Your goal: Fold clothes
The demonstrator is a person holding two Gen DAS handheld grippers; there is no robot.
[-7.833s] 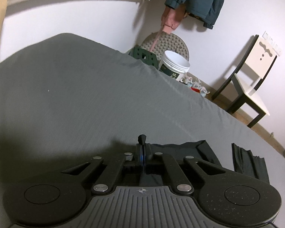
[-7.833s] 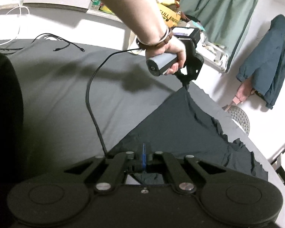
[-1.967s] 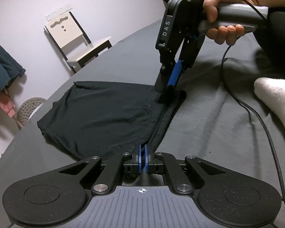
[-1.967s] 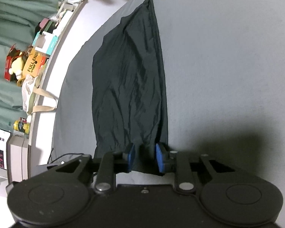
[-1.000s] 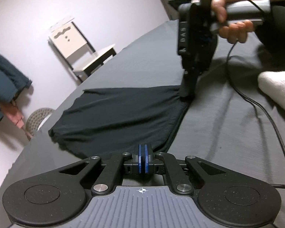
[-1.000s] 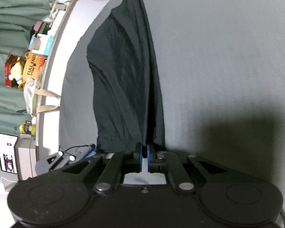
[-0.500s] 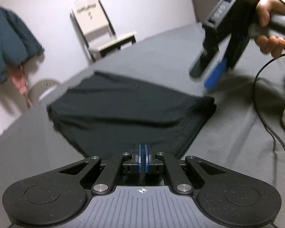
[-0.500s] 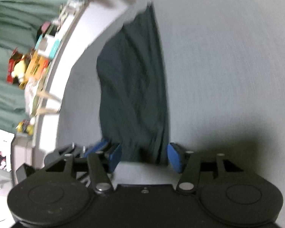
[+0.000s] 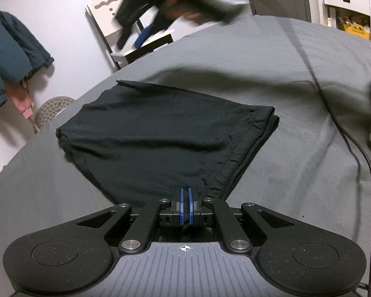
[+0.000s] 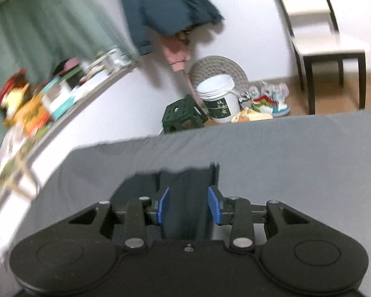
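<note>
Black garment [image 9: 165, 143] folded flat on grey sheet [image 9: 296, 79], spread ahead of left gripper [image 9: 185, 206], near corner pinched between its closed blue pads. Right gripper [image 10: 188, 209] lifted clear above the cloth, fingers apart, empty, blurred in the left view.

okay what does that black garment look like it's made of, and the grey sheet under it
The black garment looks like a thin, smooth knit, possibly a synthetic blend: it drapes in soft shallow wrinkles, has a faint sheen and a stitched hem along its edge. The grey sheet looks like matte woven cotton or similar, showing fine straight ribbing and broad creases. Neither can be confirmed by sight.
</note>
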